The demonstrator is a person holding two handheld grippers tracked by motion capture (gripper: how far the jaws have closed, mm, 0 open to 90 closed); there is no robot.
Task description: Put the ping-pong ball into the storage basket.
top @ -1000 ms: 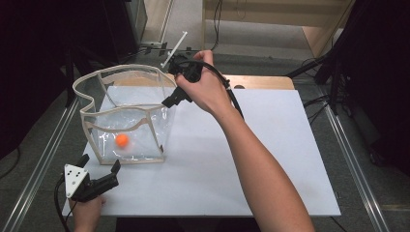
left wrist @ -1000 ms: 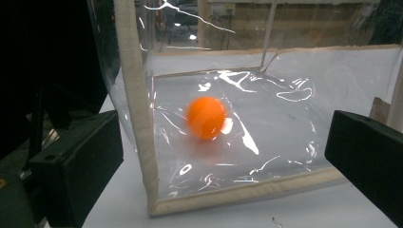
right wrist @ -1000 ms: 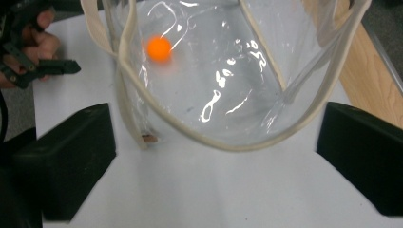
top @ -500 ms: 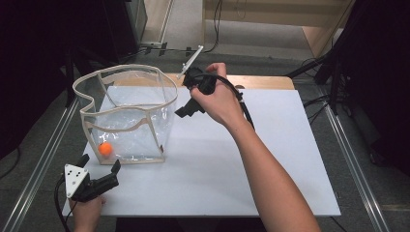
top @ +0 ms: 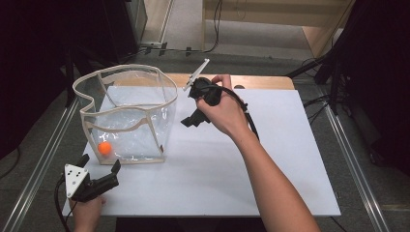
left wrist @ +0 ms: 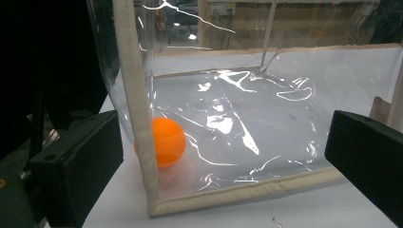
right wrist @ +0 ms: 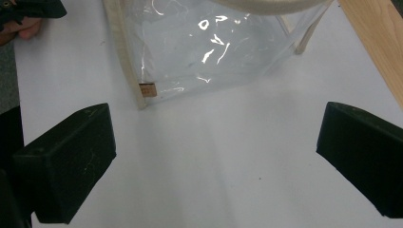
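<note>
One orange ball (top: 104,148) in one clear bag (top: 145,79) — two grippers, jaws apart.

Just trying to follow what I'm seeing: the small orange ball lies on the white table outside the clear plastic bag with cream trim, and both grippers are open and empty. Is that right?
Not quite. The small orange ball lies inside the clear plastic bag with cream trim, in its near corner, as the left gripper view shows. The rest holds: the left gripper and right gripper are open and empty.
</note>
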